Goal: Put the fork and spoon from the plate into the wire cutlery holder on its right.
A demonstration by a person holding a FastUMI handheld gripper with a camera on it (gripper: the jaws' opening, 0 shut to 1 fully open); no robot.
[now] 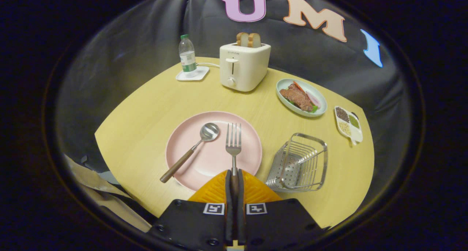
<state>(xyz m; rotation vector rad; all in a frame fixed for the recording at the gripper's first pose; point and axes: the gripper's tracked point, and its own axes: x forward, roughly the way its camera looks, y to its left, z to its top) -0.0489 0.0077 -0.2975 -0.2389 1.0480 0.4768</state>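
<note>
We are finding the hand-held gripper (234, 176) at the bench's (146, 108) near edge, its fingers clamped on the slim dark handle of the steel fork (233, 143), whose tines are lying over the smooth pink plate (214, 170). We are judging the narrow handle liable to swivel or slip in transfer. The wood-handled spoon (193, 148) is resting on the plate's left side. The wire cutlery holder (299, 163), gridded and open-topped, is sitting right of the plate; tines could be snagging its rim. A toaster (244, 66) is standing toward the far edge.
</note>
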